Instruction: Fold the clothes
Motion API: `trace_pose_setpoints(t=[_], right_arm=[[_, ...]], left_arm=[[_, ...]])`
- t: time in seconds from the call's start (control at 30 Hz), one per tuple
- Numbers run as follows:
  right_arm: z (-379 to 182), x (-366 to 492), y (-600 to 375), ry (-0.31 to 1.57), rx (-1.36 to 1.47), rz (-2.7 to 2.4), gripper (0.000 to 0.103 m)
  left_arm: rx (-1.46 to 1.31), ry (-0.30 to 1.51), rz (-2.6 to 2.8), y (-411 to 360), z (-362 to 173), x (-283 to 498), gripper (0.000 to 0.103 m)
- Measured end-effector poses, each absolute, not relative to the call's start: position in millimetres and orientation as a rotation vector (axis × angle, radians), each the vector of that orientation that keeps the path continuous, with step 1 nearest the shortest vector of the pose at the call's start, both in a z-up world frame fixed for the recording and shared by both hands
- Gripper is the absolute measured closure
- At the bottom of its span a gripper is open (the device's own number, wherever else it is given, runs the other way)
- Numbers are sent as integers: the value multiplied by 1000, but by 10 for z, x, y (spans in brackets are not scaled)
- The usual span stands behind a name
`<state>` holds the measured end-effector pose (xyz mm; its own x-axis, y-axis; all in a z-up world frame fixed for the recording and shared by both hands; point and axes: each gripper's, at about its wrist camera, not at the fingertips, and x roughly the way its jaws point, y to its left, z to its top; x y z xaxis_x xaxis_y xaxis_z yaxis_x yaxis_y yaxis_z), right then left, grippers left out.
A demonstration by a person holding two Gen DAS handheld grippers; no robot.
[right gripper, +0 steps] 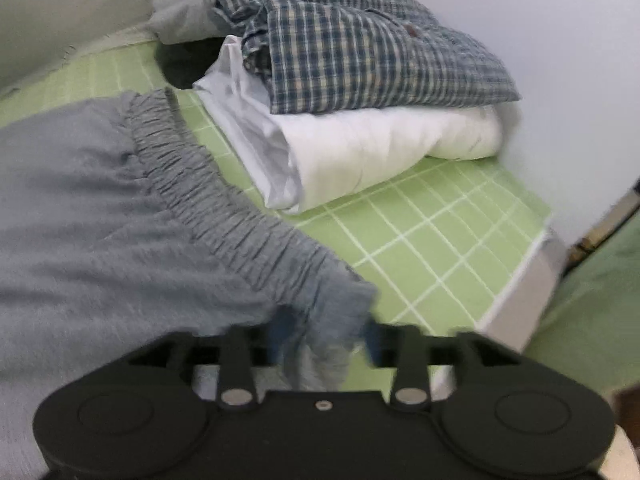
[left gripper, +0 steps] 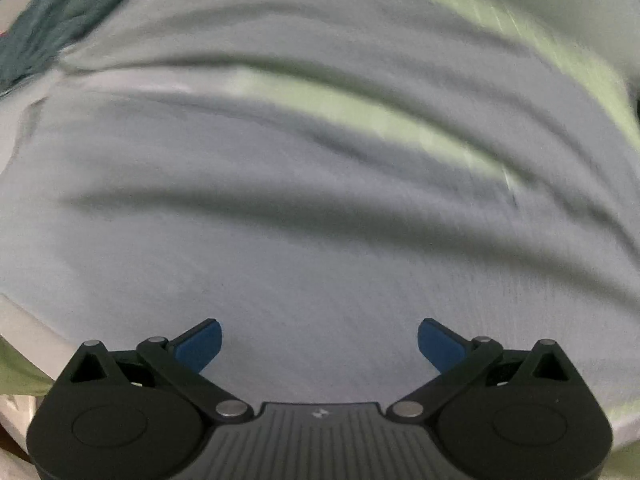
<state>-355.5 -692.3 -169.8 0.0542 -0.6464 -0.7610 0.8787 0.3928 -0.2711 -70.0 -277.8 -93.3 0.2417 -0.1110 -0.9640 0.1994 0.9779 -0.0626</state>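
Closest to you, your right gripper (right gripper: 322,342) has the corner of the grey garment (right gripper: 120,208) between its blue pads, right at the end of the gathered elastic waistband (right gripper: 224,204). It's blurry there, so I can't tell for sure if the jaws are actually clamped on the cloth or just around it. Your left gripper (left gripper: 320,338) is spread wide with nothing between the pads, hovering over the same grey fabric (left gripper: 300,240), which fills nearly that whole view with soft folds.

The grey piece lies on a green grid mat (right gripper: 432,236). Past the waistband sits a folded white item (right gripper: 372,148) with a blue plaid shirt (right gripper: 360,44) piled on top, against the wall. No bins or baskets in view.
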Motion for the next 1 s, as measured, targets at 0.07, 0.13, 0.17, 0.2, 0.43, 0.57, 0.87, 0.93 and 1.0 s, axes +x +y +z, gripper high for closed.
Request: trace_pose_setpoints(t=[0.07, 0.13, 0.17, 0.2, 0.43, 0.57, 0.87, 0.93, 1.0], right_arm=[[-1621, -3434, -6820, 931, 282, -1218, 16], [-1554, -3289, -6712, 897, 272, -1240, 5], [-1537, -3178, -6649, 880, 274, -1228, 3], [-1521, -3057, -6579, 865, 277, -1210, 3], [-1550, -2034, -5969, 776, 361, -900, 0], [-1674, -1353, -5626, 797, 369, -793, 0], [-1819, -314, -5158, 894, 263, -672, 0], [-1820, -189, -5101, 922, 212, -659, 0], [-1826, -94, -5057, 939, 184, -654, 0]], left_arm=[[45, 1260, -179, -2591, -797, -527, 0], [32, 1217, -152, -2415, -674, -273, 0], [29, 1200, -140, -2333, -628, -145, 0], [34, 1190, -131, -2263, -611, -17, 0], [70, 1133, -104, -1856, -569, 964, 0], [76, 1120, -102, -1705, -659, 1602, 0], [194, 1058, -194, -1754, -973, 2895, 8], [224, 1051, -212, -1823, -1065, 3063, 7], [246, 1054, -219, -1887, -1160, 3176, 7]])
